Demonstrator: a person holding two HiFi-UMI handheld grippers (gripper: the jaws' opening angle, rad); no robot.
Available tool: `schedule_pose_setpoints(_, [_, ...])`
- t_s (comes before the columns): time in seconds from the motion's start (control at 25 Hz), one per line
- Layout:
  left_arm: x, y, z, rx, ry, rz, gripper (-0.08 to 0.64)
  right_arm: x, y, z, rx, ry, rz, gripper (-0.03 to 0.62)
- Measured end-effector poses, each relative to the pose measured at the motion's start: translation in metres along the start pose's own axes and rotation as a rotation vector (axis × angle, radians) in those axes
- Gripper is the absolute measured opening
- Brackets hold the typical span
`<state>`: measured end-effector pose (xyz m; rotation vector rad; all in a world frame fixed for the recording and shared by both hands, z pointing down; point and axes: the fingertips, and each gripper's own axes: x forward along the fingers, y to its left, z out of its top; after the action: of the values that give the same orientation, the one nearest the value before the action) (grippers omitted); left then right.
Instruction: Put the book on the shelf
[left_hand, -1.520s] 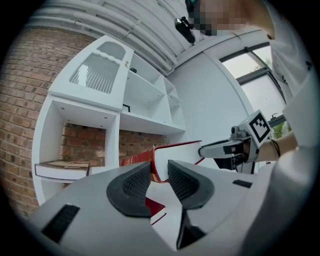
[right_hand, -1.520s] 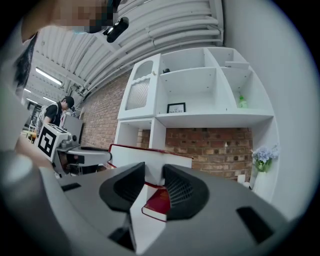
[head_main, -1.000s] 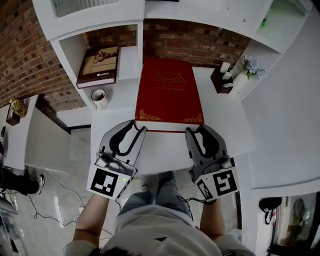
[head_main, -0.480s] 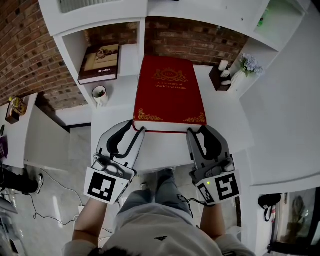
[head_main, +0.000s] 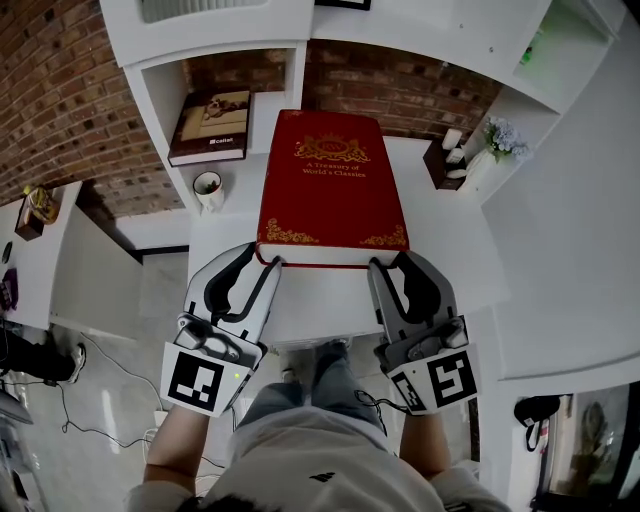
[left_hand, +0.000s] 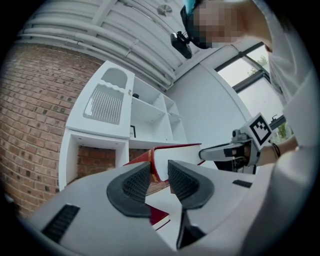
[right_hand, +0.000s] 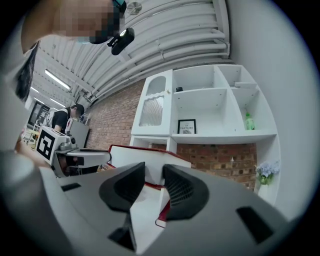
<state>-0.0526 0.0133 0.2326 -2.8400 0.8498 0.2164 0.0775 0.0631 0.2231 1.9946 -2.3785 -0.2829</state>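
A large red book (head_main: 330, 180) with gold ornament on its cover is held flat above the white desk (head_main: 445, 240), its far edge toward the brick-backed shelf unit (head_main: 210, 30). My left gripper (head_main: 262, 262) is shut on the book's near left corner. My right gripper (head_main: 385, 265) is shut on the near right corner. In the left gripper view the book's thick page edge (left_hand: 175, 152) sits between the pads of the left gripper (left_hand: 159, 182). In the right gripper view the red book (right_hand: 135, 156) lies between the pads of the right gripper (right_hand: 154, 186).
A brown book (head_main: 213, 127) lies in the low left cubby, and a mug (head_main: 207, 186) stands below it. A vase of flowers (head_main: 497, 140) and small jars (head_main: 448, 150) stand at the right. The upper shelves (right_hand: 220, 135) hold a framed picture (right_hand: 186, 126) and a green bottle (right_hand: 249, 121).
The book and both grippers have drifted a little left and up toward the camera. Both grips on the near corners are unchanged.
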Motion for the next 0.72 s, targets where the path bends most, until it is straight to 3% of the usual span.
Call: schedule_pose_setpoints(0.72, [-0.051, 0.047, 0.013, 0.056, 0.015, 0.194, 0.117, 0.048, 0.053, 0.009, 0.028, -0.049, 0.19, 0.127])
